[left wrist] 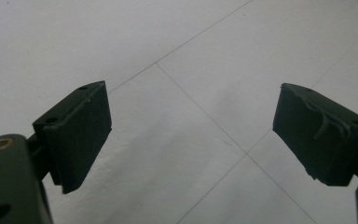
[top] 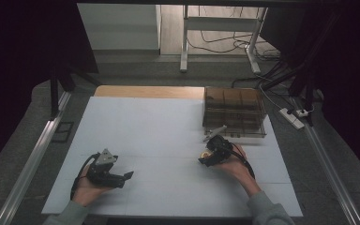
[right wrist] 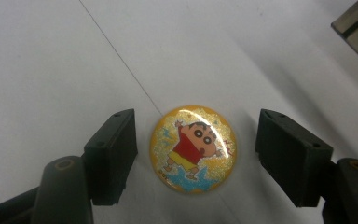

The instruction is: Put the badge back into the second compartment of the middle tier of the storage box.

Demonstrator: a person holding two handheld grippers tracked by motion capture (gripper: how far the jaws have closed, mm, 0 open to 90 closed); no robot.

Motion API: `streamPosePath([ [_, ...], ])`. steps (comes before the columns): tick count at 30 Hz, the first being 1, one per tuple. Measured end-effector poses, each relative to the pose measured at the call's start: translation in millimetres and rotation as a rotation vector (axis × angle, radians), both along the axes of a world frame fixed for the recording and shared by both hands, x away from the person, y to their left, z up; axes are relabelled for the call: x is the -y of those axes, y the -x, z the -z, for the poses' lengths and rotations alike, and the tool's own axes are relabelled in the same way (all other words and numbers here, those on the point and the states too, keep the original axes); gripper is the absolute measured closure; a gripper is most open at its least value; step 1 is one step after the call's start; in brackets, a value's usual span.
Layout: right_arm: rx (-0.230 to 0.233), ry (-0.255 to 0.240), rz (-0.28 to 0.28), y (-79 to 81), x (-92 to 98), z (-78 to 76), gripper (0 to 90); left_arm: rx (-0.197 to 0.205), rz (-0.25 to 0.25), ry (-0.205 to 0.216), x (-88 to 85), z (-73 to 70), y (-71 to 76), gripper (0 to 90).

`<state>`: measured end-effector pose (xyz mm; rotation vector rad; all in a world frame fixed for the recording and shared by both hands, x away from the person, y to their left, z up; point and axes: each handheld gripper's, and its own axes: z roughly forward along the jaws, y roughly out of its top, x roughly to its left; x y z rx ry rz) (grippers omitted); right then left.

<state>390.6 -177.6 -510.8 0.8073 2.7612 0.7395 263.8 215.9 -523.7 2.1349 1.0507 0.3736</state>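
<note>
Straddling round cartoon badge (right wrist: pixel 193 148), rt claw (right wrist: pixel 196 156) spread, untouching, lt claw (left wrist: pixel 191 135) spread, empty

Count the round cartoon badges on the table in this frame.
1. The badge lies flat on the white table, between the right gripper's open jaws, untouched. More could be hidden inside the brown compartment box.

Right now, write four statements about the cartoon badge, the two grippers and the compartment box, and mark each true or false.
1. The round yellow cartoon badge lies between the right gripper's jaws, untouched. True.
2. The left gripper holds a badge. False: it is open, with nothing between its jaws.
3. The brown transparent plastic compartment box sits at the white table's far right. True.
4. The badge lies inside the box. False: it lies on the table.
</note>
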Motion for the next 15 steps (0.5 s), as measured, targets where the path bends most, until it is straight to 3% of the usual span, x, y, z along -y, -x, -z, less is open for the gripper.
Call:
streamPosePath([
  [5, 0.004, 0.008, 0.0, 0.3, -0.9, 0.0, 33.4, 0.0, 0.0, -0.002, 0.1, 0.1, 0.0, 11.8],
  [12, 0.001, 0.02, -0.013, 3.0, -3.6, -2.0, 46.7, 0.0, 0.001, -0.004, 0.4, 0.1, 0.2, 11.8],
  [15, 0.002, 0.021, -0.009, 3.0, -3.8, -2.2, 47.1, 0.001, 0.0, -0.004, 0.2, 0.0, 0.3, 11.8],
])
